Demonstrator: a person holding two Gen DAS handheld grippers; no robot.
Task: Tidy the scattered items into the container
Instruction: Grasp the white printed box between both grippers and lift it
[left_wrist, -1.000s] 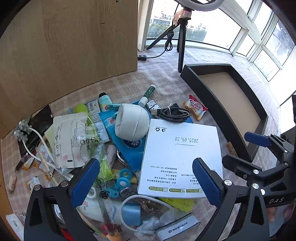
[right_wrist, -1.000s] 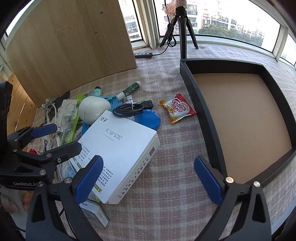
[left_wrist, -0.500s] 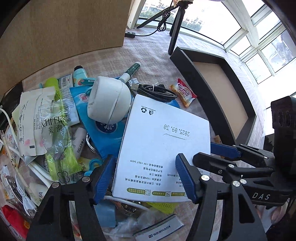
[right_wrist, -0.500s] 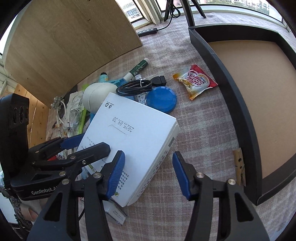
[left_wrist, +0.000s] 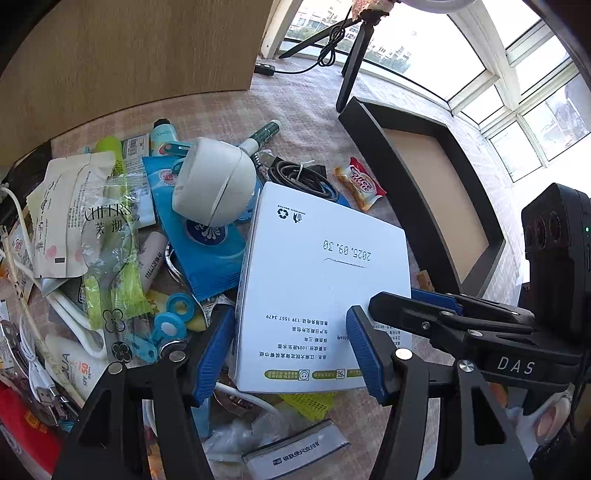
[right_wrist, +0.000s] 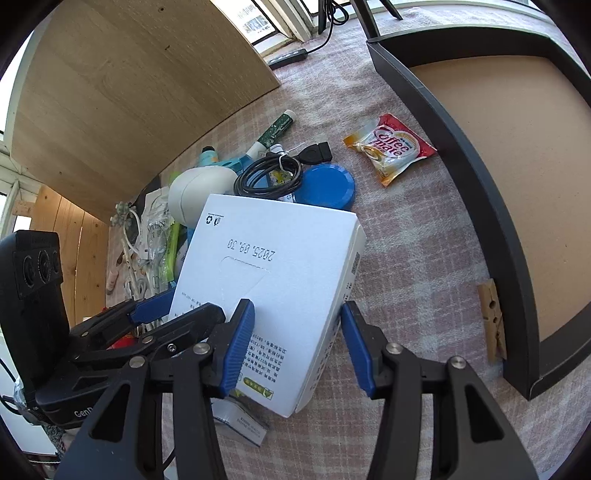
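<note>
1. The box (left_wrist: 325, 266), white and flat, lies on top of the pile on the tabletop (right_wrist: 406, 258). Its near end is between the two tools, and its long axis runs away from them toward the cable (right_wrist: 269, 173).
2. The left hand-held gripper (left_wrist: 290, 317) straddles the box's near left edge, one pad against the left side and the other over the top face. Its jaws are about half open and closing. I cannot tell whether the pads press yet.
3. The right hand-held gripper (right_wrist: 297, 310) is also about half open and spans the near right edge. One pad lies on the top face and the other against the far side of the thickness, so it looks clamped on the box.
4. The relation that matters is that the container (right_wrist: 461, 166), a black-walled tray, sits to the right of the box. Bare cloth lies between them. The right hand is the nearer one, so my guess is a two-handed lift, then a carry rightward over the near wall.
5. Only the left view shows the clutter packed against the box's left side: a white ball (left_wrist: 214, 184), a blue packet (left_wrist: 207, 243) and small scissors (left_wrist: 162, 328).
6. Only the right view shows the box's right side face, a blue lid (right_wrist: 327, 184) and a wooden peg (right_wrist: 493, 325) against the container's wall. The sachet (right_wrist: 391, 151) lies near that wall.
</note>
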